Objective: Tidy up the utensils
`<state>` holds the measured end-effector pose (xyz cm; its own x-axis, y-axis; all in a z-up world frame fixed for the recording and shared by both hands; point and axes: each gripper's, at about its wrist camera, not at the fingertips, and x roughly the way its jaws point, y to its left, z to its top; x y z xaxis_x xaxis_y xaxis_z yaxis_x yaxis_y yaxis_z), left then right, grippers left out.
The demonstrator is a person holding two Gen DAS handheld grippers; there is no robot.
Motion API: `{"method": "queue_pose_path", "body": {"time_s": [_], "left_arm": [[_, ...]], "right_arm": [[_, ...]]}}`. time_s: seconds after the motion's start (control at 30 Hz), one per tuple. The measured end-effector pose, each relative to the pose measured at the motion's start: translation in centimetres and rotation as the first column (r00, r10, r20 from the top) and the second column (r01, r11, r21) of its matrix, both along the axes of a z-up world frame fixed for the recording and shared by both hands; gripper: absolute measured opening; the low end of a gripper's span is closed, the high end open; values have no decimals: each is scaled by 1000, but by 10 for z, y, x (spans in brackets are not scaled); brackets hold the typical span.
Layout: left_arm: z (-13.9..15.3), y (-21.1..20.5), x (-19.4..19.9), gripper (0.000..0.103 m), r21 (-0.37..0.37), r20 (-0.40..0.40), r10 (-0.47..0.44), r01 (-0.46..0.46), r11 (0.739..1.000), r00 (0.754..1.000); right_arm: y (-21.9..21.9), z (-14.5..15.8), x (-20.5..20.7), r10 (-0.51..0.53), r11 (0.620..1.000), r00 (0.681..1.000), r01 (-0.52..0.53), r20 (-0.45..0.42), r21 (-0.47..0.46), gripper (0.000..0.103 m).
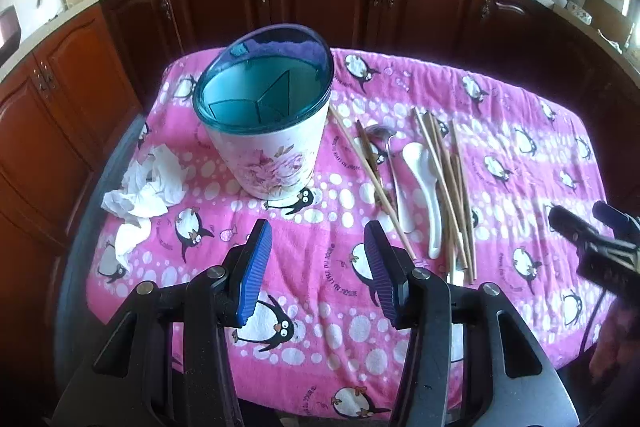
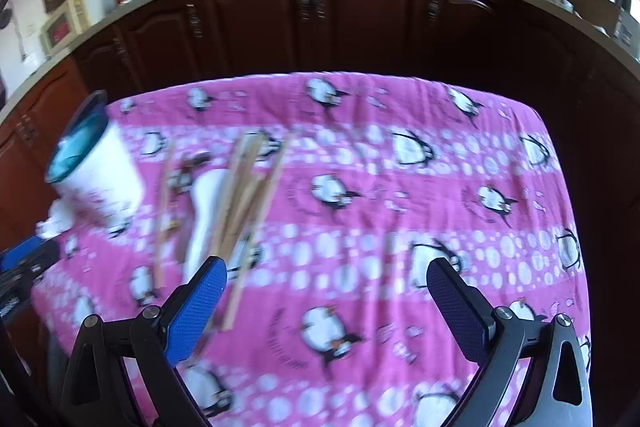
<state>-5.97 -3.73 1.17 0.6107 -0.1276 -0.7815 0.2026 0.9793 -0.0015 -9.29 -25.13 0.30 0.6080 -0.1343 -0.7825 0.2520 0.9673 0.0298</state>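
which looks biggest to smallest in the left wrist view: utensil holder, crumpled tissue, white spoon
1. utensil holder, clearly largest
2. crumpled tissue
3. white spoon, long but slim; close to the tissue, so that order is unsure

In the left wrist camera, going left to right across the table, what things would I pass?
Crumpled tissues → utensil holder → lone chopstick → metal spoon → white spoon → bundle of chopsticks → right gripper at the edge.
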Motion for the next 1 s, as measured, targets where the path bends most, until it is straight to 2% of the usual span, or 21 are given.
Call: {"method": "queue_pose_path", "body": {"time_s": [0.13,0.3,0.6,1.0], "left_arm": [[5,1,-4,48,-10,8,-3,3,1000,1000],[12,1,-9,48,-18,23,-9,9,1000,1000],[16,2,-14,48,-32,25,-18,19,999,1000],[21,0,-16,48,-42,34,-23,25,999,999]], "right_arm": [[26,31,-7,35,999,999,-35,16,14,100],[34,50,-8,76,996,997,-77,10,51,100],[48,63,-20,67,998,996,-67,58,10,100],[48,68,-21,54,998,996,-55,69,11,100]]}}
